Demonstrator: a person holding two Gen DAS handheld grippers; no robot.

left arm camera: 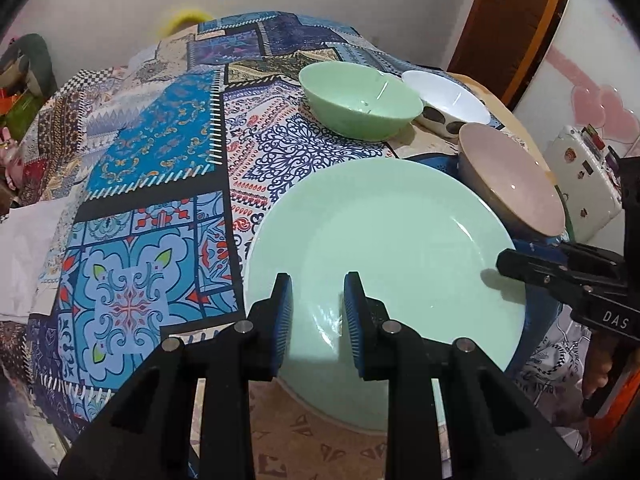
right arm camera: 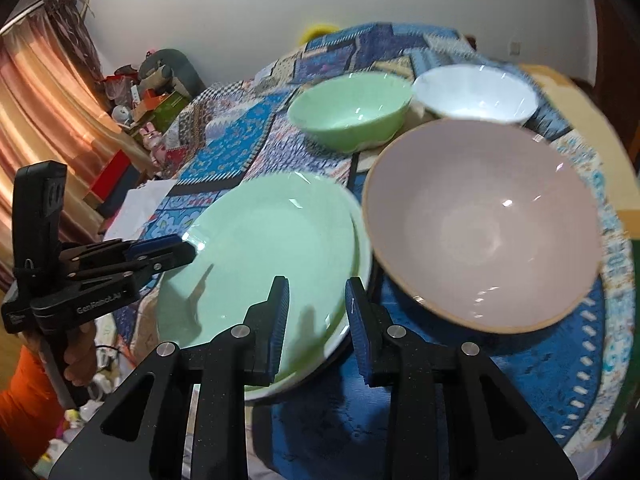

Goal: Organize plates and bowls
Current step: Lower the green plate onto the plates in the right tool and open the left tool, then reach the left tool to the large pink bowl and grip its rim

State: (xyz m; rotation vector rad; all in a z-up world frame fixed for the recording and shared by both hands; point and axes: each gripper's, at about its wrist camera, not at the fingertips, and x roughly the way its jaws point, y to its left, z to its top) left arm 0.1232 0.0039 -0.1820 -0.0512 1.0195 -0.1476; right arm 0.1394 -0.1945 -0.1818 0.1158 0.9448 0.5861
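Left wrist view: left gripper (left arm camera: pixel 318 312) clamps the pale green glass plate's (left arm camera: pixel 400 220) rim; right gripper (right arm camera: pixel 316 312) closed, empty; judged next, stack the pink bowl (right arm camera: pixel 484 224)

Plate (left arm camera: pixel 400 232): pale mint green, plain. Far bowl (left arm camera: pixel 360 100): green. Adjacent bowl (left arm camera: pixel 448 98): white, dark oval spots outside. Near bowl (right arm camera: pixel 484 224): dusty pink, tan rim. Desk cloth (left arm camera: pixel 160 152): blue patchwork, ornamental motifs.
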